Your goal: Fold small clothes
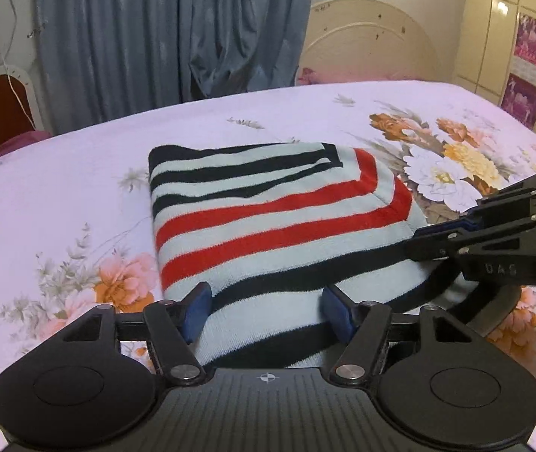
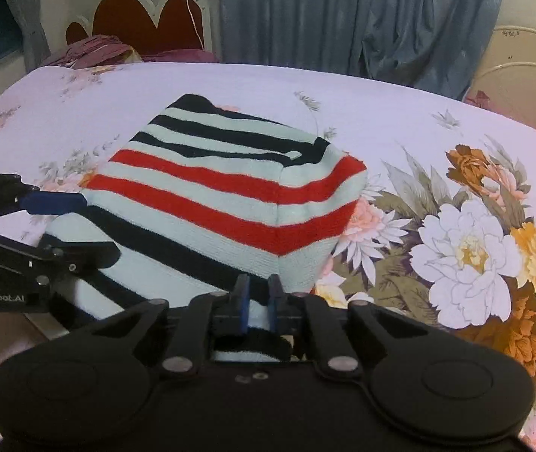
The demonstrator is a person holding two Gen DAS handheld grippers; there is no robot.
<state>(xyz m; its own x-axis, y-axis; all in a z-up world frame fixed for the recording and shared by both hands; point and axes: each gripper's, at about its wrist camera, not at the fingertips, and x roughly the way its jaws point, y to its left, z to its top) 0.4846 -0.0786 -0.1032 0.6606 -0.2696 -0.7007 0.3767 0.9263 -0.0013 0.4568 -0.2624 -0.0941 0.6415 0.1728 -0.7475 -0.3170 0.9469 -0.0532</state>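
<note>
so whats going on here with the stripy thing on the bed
A person is folding a small striped knit garment on a floral bedsheet, with a handheld claw in each hand. The garment already lies as a compact folded bundle. The right claw is pinched shut on the garment's near edge. The left claw is open, its blue pads either side of the near edge without gripping it. The fold looks close to done.

Left gripper (image 1: 266,310) low, jaws spread wide apart, blue pads (image 1: 197,310) facing each other; right gripper (image 2: 258,297) alongside on its right, fingers nearly together, narrow gap, angled in toward the left one.
</note>
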